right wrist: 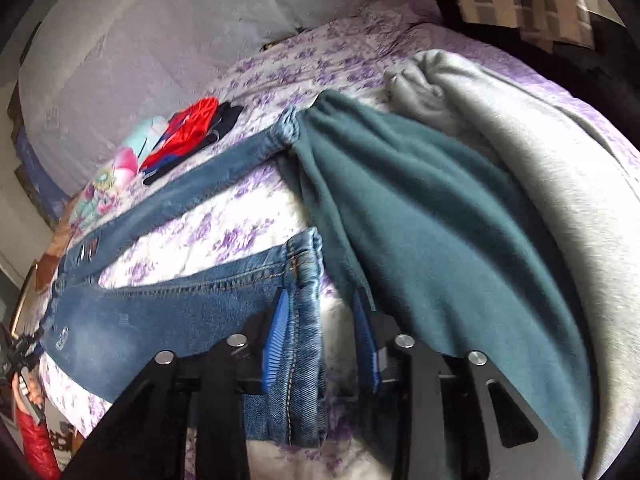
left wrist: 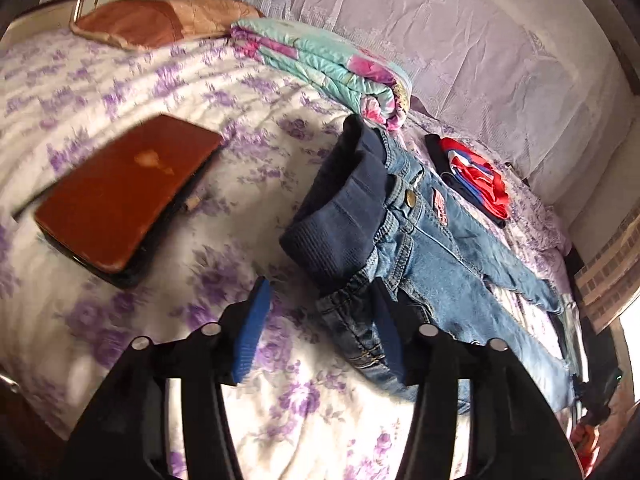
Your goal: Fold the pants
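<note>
A: Where are the pants?
B: Jeans (left wrist: 424, 236) lie flat on the bed (left wrist: 168, 92), on the purple-flowered sheet. Waist end with the dark ribbed band points toward the left gripper (left wrist: 320, 332); legs run away from it and spread apart.
A: Left gripper state?
B: Jaws apart, nothing clamped. Right blue pad sits on or over the waist corner, left pad over bare sheet.
A: Right gripper (right wrist: 324, 340)?
B: Also parted. Near leg's hem lies between the pads; left pad is right against the denim, right pad clear of it. No pinch visible.
A: Neighbours?
B: Teal fleece garment (right wrist: 440, 232) touches both leg hems, grey one (right wrist: 540, 152) beyond it. Red-and-blue folded clothes (left wrist: 476, 176) beside the far leg, folded floral blanket (left wrist: 320, 60) past the waist, brown case (left wrist: 120, 196) well apart.
</note>
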The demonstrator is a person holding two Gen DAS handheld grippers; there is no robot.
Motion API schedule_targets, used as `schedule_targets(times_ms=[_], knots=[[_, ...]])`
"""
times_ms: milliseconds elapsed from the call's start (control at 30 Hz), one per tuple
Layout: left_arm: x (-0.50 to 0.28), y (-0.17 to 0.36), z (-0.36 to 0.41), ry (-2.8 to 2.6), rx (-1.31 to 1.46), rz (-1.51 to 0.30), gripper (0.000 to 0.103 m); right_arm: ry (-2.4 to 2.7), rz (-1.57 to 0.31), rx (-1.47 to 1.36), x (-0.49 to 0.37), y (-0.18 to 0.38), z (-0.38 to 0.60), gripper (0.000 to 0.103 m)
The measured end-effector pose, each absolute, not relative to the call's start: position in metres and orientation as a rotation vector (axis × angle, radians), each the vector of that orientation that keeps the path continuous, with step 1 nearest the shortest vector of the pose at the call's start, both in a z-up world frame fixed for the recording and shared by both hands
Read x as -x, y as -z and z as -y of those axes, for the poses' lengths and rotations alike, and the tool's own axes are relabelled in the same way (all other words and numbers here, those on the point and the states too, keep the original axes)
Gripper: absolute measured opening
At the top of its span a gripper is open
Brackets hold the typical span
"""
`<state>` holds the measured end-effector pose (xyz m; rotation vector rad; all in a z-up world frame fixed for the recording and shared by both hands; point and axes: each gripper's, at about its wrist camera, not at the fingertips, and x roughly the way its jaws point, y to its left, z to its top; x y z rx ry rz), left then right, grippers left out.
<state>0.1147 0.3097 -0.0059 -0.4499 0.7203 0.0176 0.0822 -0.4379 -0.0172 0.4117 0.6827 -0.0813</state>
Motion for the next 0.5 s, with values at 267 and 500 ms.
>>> schedule_targets(times_ms=[267,500], knots=[[-0.119,-0.064,-0.233,0.009,0.131,-0.576,0.053,-0.125,-0.633,-0.209,-0.105,-0.016,0.352,0.046],[-0.19,0.004,-0.214,0.036,0.185,-0.812,0.059,-0.18,-0.813,-0.15,-0.132,0.044,0.309,0.055]])
